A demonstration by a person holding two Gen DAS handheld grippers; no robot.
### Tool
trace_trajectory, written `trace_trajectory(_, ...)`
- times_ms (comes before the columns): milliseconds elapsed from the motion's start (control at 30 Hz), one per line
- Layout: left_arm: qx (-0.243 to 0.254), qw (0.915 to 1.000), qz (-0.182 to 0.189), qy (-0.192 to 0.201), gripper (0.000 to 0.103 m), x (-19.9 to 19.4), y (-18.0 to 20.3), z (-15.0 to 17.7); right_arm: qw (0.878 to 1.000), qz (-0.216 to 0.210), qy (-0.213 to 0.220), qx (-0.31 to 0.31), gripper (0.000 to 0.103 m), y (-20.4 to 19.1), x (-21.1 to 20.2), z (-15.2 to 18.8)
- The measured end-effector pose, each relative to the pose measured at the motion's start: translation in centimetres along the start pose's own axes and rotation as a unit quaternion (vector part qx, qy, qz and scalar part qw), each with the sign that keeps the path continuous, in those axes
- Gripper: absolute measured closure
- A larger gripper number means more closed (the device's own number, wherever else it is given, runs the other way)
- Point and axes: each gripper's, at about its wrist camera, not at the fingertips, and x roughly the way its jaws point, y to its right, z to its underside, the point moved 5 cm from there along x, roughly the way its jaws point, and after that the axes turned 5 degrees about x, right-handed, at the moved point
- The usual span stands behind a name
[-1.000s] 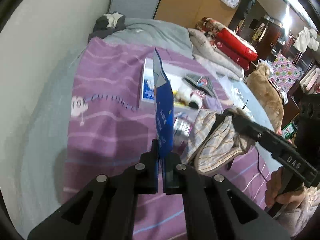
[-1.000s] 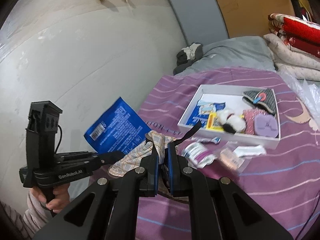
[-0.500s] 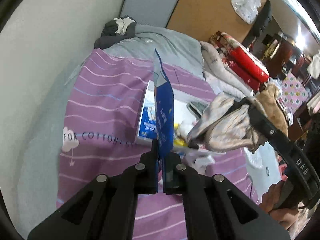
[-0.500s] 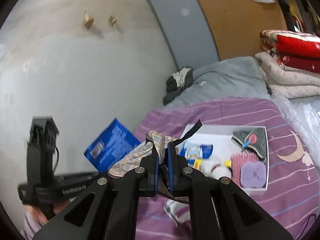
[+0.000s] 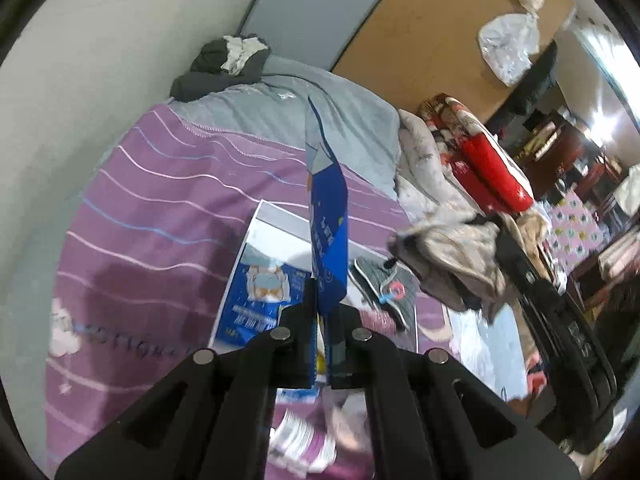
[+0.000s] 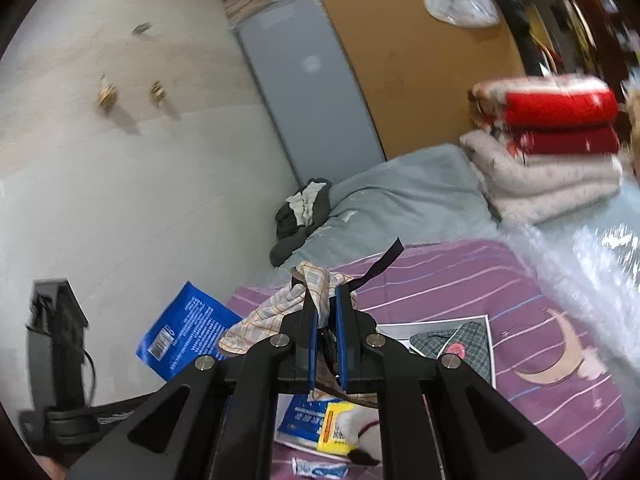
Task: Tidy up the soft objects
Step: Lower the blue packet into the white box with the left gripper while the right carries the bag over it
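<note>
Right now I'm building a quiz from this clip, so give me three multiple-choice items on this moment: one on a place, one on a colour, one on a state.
1. Where does the white tray lie?
A. on the purple striped bedspread
B. on the folded red blanket
C. on the floor

2. What colour is the flat packet in the left gripper?
A. yellow
B. blue
C. green

3. How is the right gripper?
A. open and empty
B. open over the tray
C. shut on the checked cloth

Answers:
1. A: the purple striped bedspread shows all around the tray's rim.
2. B: the packet standing up between the left fingers is blue on both faces.
3. C: the checked cloth bunches between the closed blue pads and hangs off to the side.
</note>
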Motion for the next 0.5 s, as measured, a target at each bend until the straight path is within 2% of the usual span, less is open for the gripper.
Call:
trace_trajectory(67,-0.023,0.9995,0.013,-0.014,0.1,1.9,-0.3,-0.1,1.0,-0.003,0.001,0.003,0.097,1.0,0.7,0.1)
trace_trajectory(167,-0.029,0.999,0.023,-0.027,0.1,4.5,-0.2,0.0,1.0,0.002,-0.007,-0.014,0.097,2.6,1.7,1.2)
trace_trajectory(233,-0.032,0.9985,0.029,-0.035,0.1,6.2,0.1,0.0,1.0,0.001,-0.008,-0.002,0.097,3.9,2.0,2.1)
trace_trajectory(367,-0.059,0.9942,0.069,-0.058,0.1,9.4,0.8,-0.1,0.999,-0.012,-0.006,0.047,0.097,7.2,2.1,3.2)
trace_trajectory(500,-0.093,0.9893,0.071,-0.087,0.1,12.2,0.4,0.3,0.998,0.003,0.0,0.06,0.097,9.4,1.9,3.6)
